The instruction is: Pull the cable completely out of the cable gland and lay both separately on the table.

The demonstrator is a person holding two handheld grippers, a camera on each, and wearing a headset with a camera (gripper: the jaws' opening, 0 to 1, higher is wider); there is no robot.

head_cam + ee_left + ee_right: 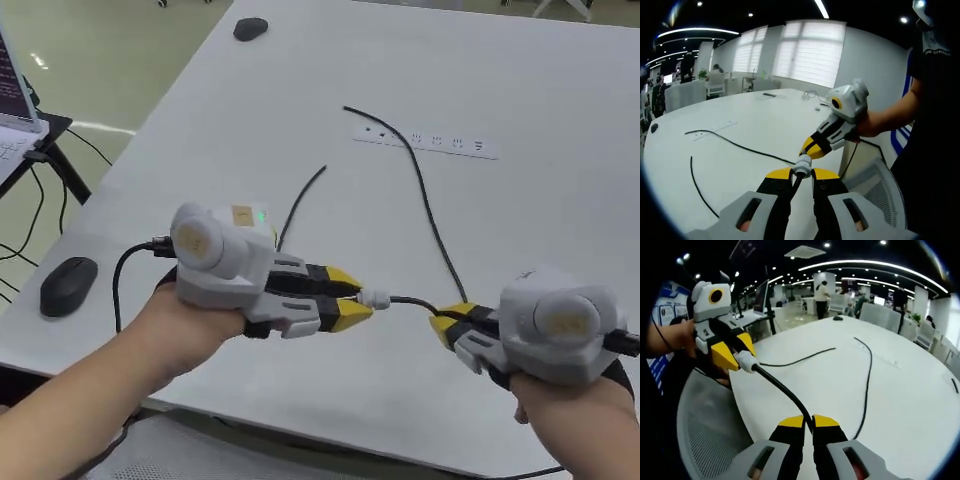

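- Two tongs meet tip to tip, near each other, above the near edge of the desk [520, 110].
- Left tongs [358, 300] [801, 175] are clamped on the white cable gland [375, 298] [802, 165] [746, 361], held in the air.
- Right tongs [445, 322] [808, 421] are closed on the black cable [421, 190] [785, 388], at about 4 o'clock from the gland in the head view.
- Between them the cable's axis runs roughly 9 to 3; beyond the right tongs it trails over the desk toward 12 o'clock.
- A short black length [300, 205] lies behind the left tongs; I cannot tell if it is this cable's tail.
- Judgement: the cable is not yet out, so the right tongs should draw straight toward 3 o'clock while the left hold the gland firm.
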